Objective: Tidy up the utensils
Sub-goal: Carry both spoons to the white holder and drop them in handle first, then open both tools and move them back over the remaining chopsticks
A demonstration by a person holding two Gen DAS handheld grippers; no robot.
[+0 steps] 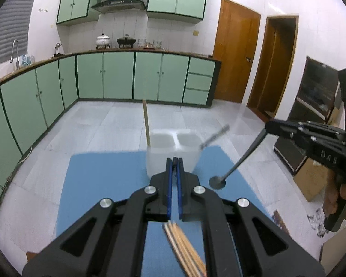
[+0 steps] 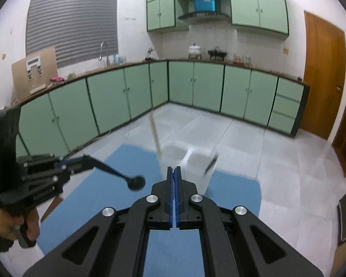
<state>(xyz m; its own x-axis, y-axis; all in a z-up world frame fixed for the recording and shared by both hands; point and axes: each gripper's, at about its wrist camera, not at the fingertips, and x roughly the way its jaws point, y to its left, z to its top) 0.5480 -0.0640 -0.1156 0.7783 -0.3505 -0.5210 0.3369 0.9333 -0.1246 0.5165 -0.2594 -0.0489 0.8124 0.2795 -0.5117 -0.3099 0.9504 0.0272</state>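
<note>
A white two-compartment utensil holder (image 1: 173, 152) stands on a blue mat (image 1: 103, 184). A wooden chopstick (image 1: 146, 124) stands in one compartment and a metal utensil handle (image 1: 215, 136) leans out of the other. The gripper in the foreground of the left wrist view (image 1: 174, 161) is shut and empty. Below it lie several wooden chopsticks (image 1: 184, 247). The other gripper (image 1: 268, 128) is shut on a metal spoon (image 1: 240, 159), its bowl hanging just above the mat. In the right wrist view the foreground gripper (image 2: 174, 170) is shut and empty, and the spoon-holding gripper (image 2: 87, 160) shows at left with the spoon (image 2: 126, 179).
The mat lies on a white table (image 1: 30, 184). Green kitchen cabinets (image 1: 117, 78) run along the far walls. Wooden doors (image 1: 235, 53) stand at the right. A dark cabinet (image 1: 311, 106) and cardboard boxes (image 1: 311, 180) sit right of the table.
</note>
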